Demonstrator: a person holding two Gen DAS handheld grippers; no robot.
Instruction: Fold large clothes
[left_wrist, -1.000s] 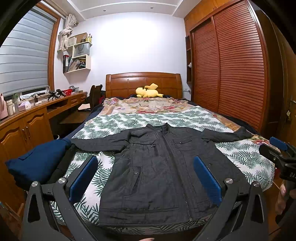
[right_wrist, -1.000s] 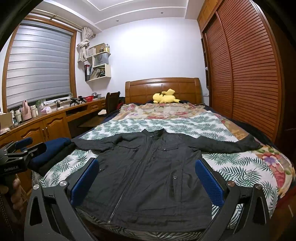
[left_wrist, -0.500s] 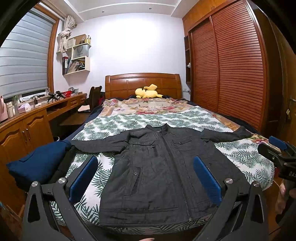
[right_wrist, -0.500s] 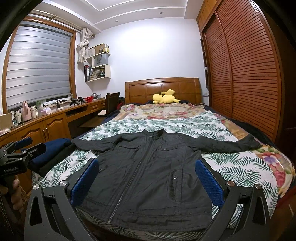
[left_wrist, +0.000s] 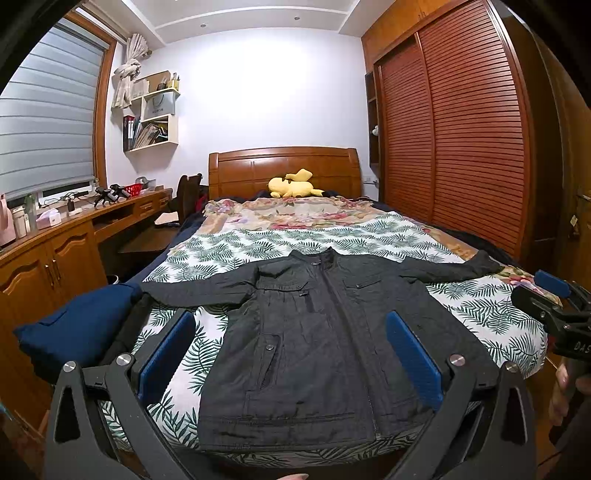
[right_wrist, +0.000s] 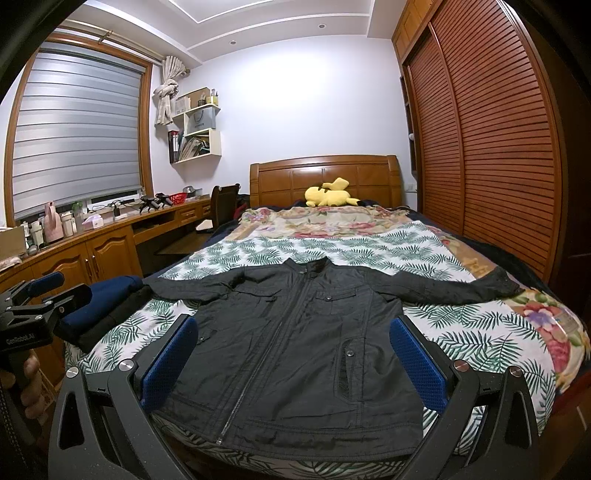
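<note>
A dark grey zipped jacket (left_wrist: 317, 332) lies flat, front up, on the bed, both sleeves spread out sideways and the hem at the near edge; it also shows in the right wrist view (right_wrist: 295, 339). My left gripper (left_wrist: 290, 354) is open and empty, held above the jacket's hem. My right gripper (right_wrist: 291, 360) is open and empty, also above the lower jacket. The right gripper shows at the right edge of the left wrist view (left_wrist: 554, 306); the left gripper shows at the left edge of the right wrist view (right_wrist: 40, 299).
The bed (right_wrist: 480, 332) has a leaf-print cover. Folded navy clothes (left_wrist: 77, 325) lie at its left edge. A yellow plush toy (left_wrist: 291, 184) sits by the headboard. A wooden desk (right_wrist: 103, 236) runs along the left, a slatted wardrobe (right_wrist: 498, 147) along the right.
Both grippers have stayed almost still and open. The jacket has not moved.
</note>
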